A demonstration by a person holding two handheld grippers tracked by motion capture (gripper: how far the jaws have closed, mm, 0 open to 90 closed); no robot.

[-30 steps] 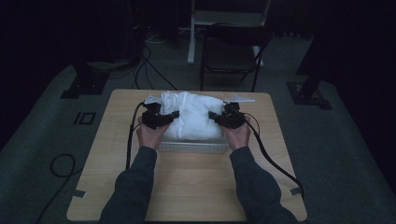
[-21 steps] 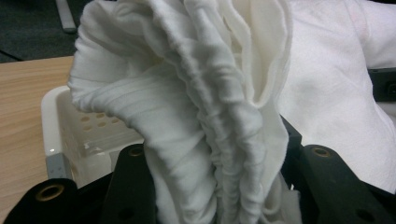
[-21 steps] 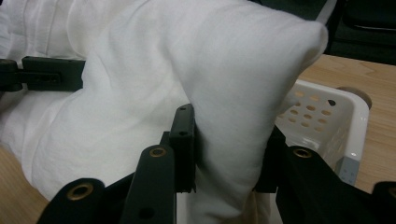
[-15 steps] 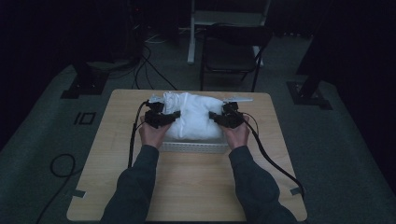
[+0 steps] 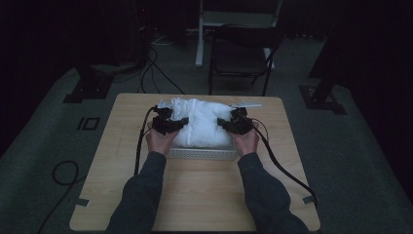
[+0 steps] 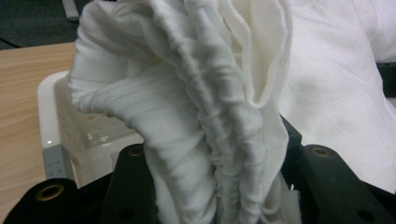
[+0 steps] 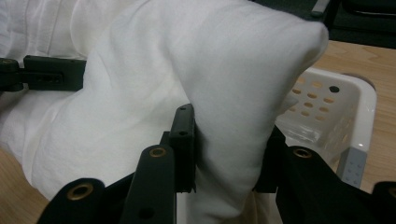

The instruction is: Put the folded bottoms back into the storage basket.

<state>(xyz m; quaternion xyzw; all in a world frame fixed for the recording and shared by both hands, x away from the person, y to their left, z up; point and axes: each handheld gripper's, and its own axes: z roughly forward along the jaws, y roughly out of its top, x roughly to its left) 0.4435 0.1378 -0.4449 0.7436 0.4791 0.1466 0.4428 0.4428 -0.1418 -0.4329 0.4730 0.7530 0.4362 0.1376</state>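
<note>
Nothing has shifted since a second ago: from above, my left hand-held gripper (image 5: pixel 181 122) and right hand-held gripper (image 5: pixel 223 123) hold the white cloth (image 5: pixel 202 126) over the basket (image 5: pixel 202 154) on the bench (image 5: pixel 195 195). My left gripper view shows bunched folds (image 6: pixel 205 140) pinched; the right, one thick fold (image 7: pixel 233 140) pinched. Uneven pulling could slip the cloth or tip the basket. I see no writing.

Both forearms reaching forward, left tool (image 5: pixel 181 123) and right tool (image 5: pixel 221 123) clamped tight, facing inward
</note>
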